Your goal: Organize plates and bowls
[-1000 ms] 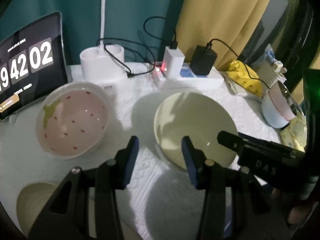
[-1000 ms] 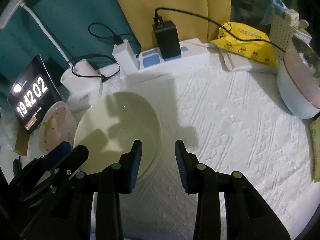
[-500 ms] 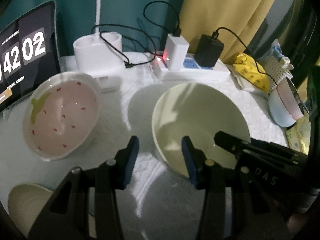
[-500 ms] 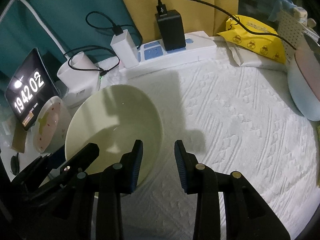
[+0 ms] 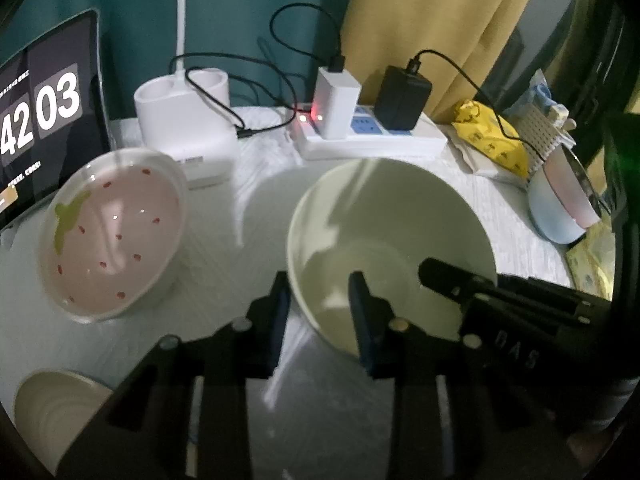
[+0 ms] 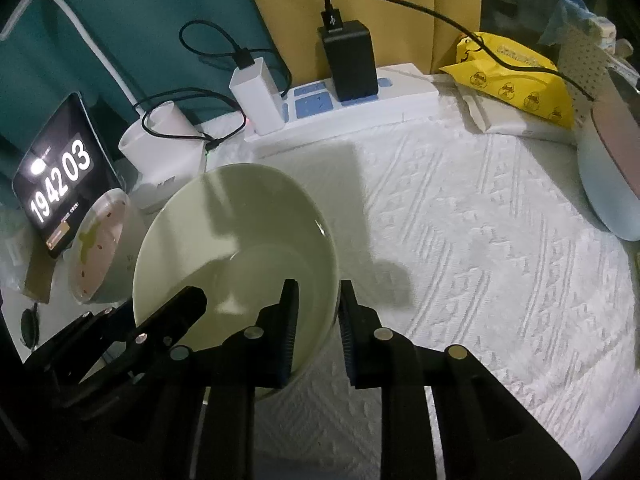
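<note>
Both tools pointed steeply down at the counter (image 6: pixel 480 240), set side by side over the same pale green bowl (image 5: pixel 384 232).

The bowl sat near the middle of the white patterned cloth. In the left wrist view its near-left rim ran between the two fingers of the left tool (image 5: pixel 318 312), at about 6 o'clock of the bowl. In the right wrist view its near-right rim, around 4 o'clock of the bowl, ran between the fingers of the right tool (image 6: pixel 316 324).

Each tool had one finger inside the bowl and one outside, and the jaws of both were closing on the wall. The gaps were narrow; whether the pads already pressed the rim cannot be told. A pink strawberry bowl (image 5: pixel 112 232) lay at the green bowl's 9 o'clock, apart from it.
</note>
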